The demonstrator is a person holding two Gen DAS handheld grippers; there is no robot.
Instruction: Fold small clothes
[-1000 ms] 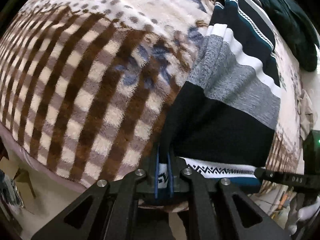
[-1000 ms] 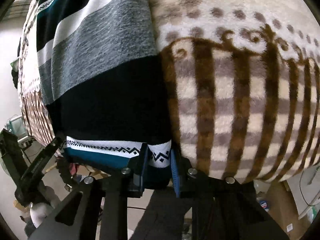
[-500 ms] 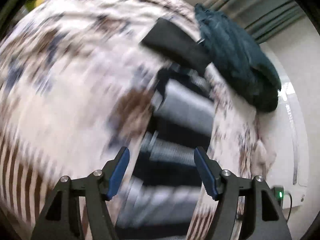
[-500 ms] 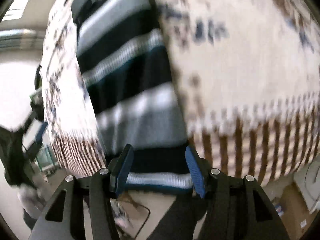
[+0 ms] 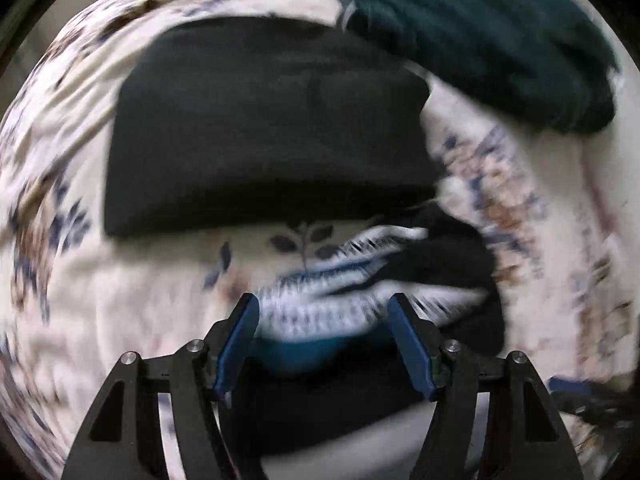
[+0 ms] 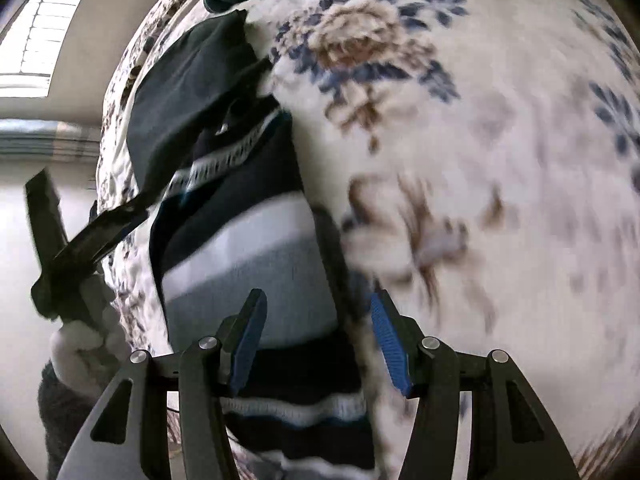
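Bright window, floral blanket

Under my view spreads a cream fleece blanket printed with brown roses and navy leaves; it looks smeared in both views. In my right view, a bright window with horizontal bars sits at the upper left, with a pale wall below it.

We count one striped sweater, one black folded garment, one dark teal garment, one floral blanket, two grippers: left gripper, right gripper.
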